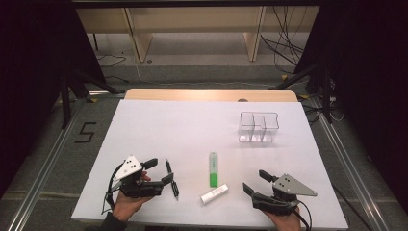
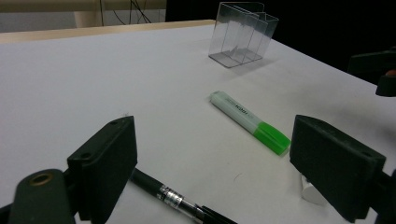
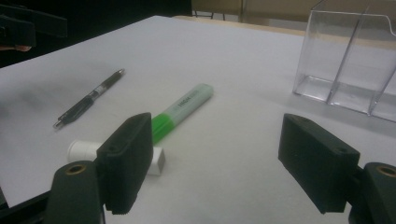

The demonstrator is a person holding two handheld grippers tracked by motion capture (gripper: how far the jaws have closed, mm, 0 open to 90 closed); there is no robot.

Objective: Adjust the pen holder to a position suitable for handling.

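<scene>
Pen (image 1: 172,179) lies lengthwise toward the table's far edge, beside wide, empty left tongs (image 1: 160,171); right tongs (image 1: 256,181) wide, empty.

We find the tabletop (image 1: 159,130) carrying five loose things and two grippers. At its near left corner sits the left gripper (image 1: 161,172), with the pen (image 1: 172,179) just to its right, lying roughly front to back. Near the middle of the near edge lies the highlighter (image 1: 213,169), also front to back, and the small tube (image 1: 214,194) lies just before its near end, slanted. The right gripper (image 1: 255,181) sits at the near right corner. Toward the far right corner stands the divided holder (image 1: 259,127), well apart from the rest.
</scene>
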